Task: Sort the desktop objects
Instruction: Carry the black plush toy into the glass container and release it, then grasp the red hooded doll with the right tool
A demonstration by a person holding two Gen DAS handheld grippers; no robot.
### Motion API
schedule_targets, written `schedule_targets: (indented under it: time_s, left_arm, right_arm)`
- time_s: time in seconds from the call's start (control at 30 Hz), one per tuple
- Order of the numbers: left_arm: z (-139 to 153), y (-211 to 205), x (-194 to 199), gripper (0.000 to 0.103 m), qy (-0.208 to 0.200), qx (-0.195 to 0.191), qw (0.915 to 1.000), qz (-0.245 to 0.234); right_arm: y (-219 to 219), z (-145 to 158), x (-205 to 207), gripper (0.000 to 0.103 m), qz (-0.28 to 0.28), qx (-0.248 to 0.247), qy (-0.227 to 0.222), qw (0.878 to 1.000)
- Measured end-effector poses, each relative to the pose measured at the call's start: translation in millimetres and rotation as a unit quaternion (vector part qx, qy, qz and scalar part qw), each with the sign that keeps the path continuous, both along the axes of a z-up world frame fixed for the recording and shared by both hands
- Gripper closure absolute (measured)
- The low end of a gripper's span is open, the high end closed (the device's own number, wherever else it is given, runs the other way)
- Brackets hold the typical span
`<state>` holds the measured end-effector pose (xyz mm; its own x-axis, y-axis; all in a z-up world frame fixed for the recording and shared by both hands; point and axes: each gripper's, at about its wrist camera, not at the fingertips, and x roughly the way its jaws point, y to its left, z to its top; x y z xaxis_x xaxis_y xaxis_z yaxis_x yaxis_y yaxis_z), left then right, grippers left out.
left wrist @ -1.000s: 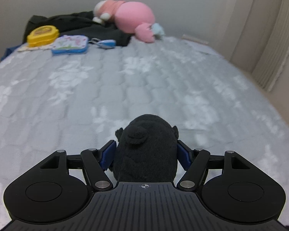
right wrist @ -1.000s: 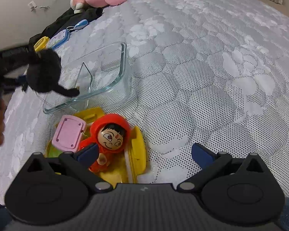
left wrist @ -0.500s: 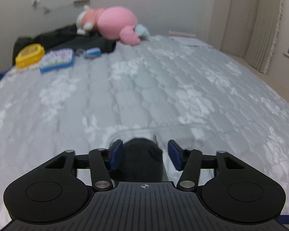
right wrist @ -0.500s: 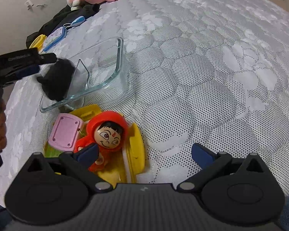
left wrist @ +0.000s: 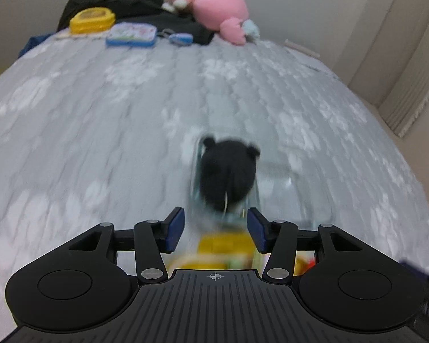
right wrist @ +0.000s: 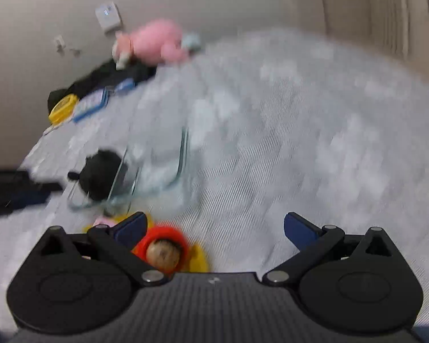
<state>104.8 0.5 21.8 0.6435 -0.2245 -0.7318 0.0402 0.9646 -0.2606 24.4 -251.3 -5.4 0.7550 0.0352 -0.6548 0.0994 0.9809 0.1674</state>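
A black plush toy (left wrist: 228, 171) lies in the clear glass dish (left wrist: 289, 183) on the quilted bed; it also shows in the right wrist view (right wrist: 101, 174), inside the glass dish (right wrist: 183, 157). My left gripper (left wrist: 216, 230) is open and empty, just behind the dish and apart from the plush. My right gripper (right wrist: 214, 228) is open and empty above the bed. A red-hooded doll (right wrist: 161, 247) lies on a yellow tray (right wrist: 198, 258) by its left finger. Both views are blurred.
At the bed's far end lie a pink plush (left wrist: 214, 8), black clothing (left wrist: 123, 3), a yellow case (left wrist: 92, 19), a blue-rimmed box (left wrist: 131, 34) and a small blue item (left wrist: 180, 38). A pink block (right wrist: 101, 223) sits on the tray's left. Curtains hang on the right.
My left gripper has opened, let go of the black plush into the glass dish and drawn back. My right gripper has tilted up and stayed open.
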Motion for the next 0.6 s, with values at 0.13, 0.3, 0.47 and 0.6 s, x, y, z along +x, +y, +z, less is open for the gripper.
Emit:
schedule_targets:
  time_s: [0.13,0.3,0.47,0.6]
  left_arm:
    - [-11.0,1.7,-10.8,0.044,0.02,-0.01,0.9996,-0.017]
    - [-20.9,1.0,-12.3,0.027,0.041,0.007,0.9986,-0.031]
    - [-27.9,1.2,-12.4,0.017,0.058,0.013,0.997,-0.049]
    - [-33.5,1.4,-12.5,0.012,0.072,0.017,0.9953,-0.063]
  right_arm:
    - [-0.3,-7.8,4.6,0.004,0.012,0.024,0.054,0.998]
    - [18.0,0.4,-5.9,0.01,0.005,-0.042,0.045,0.998]
    - [35.7,7.1,-11.1,0.011,0.003,-0.088,0.041,0.995]
    - [39.6,7.0,-1.6,0.034,0.003,-0.068,0.061,0.996]
